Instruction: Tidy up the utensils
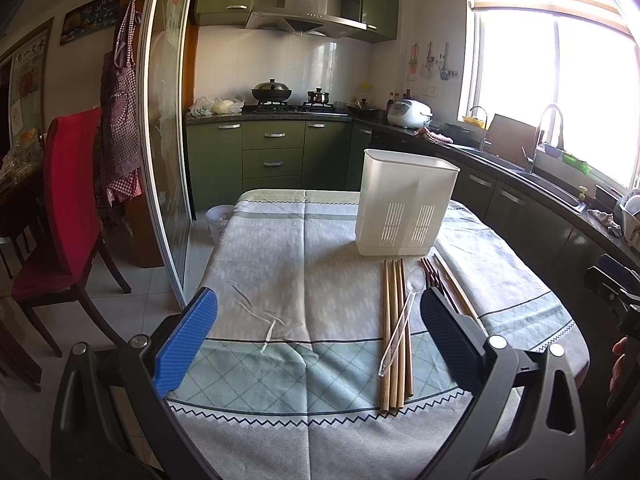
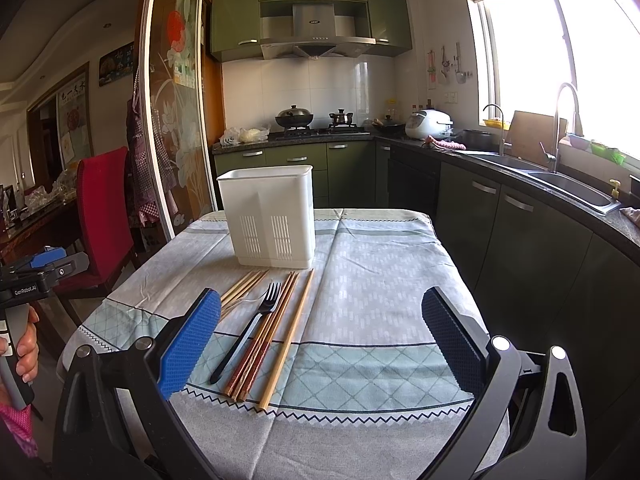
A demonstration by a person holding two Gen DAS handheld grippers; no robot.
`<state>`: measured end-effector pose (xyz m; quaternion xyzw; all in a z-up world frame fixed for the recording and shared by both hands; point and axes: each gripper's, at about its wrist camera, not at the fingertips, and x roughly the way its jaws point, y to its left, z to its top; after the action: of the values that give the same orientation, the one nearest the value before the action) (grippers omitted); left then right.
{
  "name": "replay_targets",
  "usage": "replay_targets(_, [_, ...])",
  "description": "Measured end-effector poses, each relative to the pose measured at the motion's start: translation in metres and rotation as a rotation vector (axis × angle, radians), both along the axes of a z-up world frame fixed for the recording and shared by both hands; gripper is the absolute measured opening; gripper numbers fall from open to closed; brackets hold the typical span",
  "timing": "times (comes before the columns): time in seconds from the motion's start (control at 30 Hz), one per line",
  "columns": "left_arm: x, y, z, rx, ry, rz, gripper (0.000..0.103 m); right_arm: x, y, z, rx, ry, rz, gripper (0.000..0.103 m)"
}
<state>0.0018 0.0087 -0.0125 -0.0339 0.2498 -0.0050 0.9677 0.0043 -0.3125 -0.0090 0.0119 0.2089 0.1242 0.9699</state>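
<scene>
Utensils lie in a tidy row on the patterned tablecloth, handles toward the camera and tips toward the white slotted holder, a layout that looks meant to give each piece a short straight trip into the bin. Seen from the right wrist, a black fork rests beside a pair of dark reddish chopsticks, with a single pale chopstick just to their right. The left wrist view shows a bundle of light wooden chopsticks with a clear plastic spoon lying across them. The holder stands upright just beyond the tips and, as far as its frosted walls show, appears empty, so sorting has probably not begun. The right gripper hangs above the near edge of the table with its blue-padded jaws spread wide and nothing between them; the fork sits just inside its left pad. The left gripper is likewise spread and empty, the wooden bundle lying nearer its right pad. Both seem poised for a first pick.
</scene>
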Motion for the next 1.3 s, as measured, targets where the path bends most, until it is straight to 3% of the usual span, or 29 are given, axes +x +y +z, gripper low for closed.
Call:
replay_targets(0.67, [0.0, 0.001, -0.003, -0.005, 0.007, -0.002, 0.097, 0.002, 0.0, -0.004, -0.001, 0.01, -0.001, 0.099])
replay_targets(0.8, [0.007, -0.001, -0.006, -0.028, 0.043, -0.025, 0.097, 0.012, 0.0, -0.005, -0.051, 0.05, -0.005, 0.099])
replay_targets(0.9, [0.021, -0.008, -0.007, -0.03, 0.108, -0.055, 0.097, 0.025, -0.004, -0.009, -0.078, 0.119, -0.006, 0.099])
replay_targets(1.03, [0.054, -0.021, -0.011, -0.044, 0.258, -0.123, 0.097, 0.051, -0.015, -0.014, -0.032, 0.236, 0.018, 0.099])
replay_targets(1.13, [0.086, -0.035, -0.016, -0.08, 0.387, -0.201, 0.097, 0.061, -0.018, -0.01, -0.034, 0.25, 0.043, 0.099])
replay_targets(1.3, [0.133, -0.073, -0.025, -0.033, 0.562, -0.302, 0.097, 0.076, -0.022, -0.001, -0.025, 0.306, 0.111, 0.099])
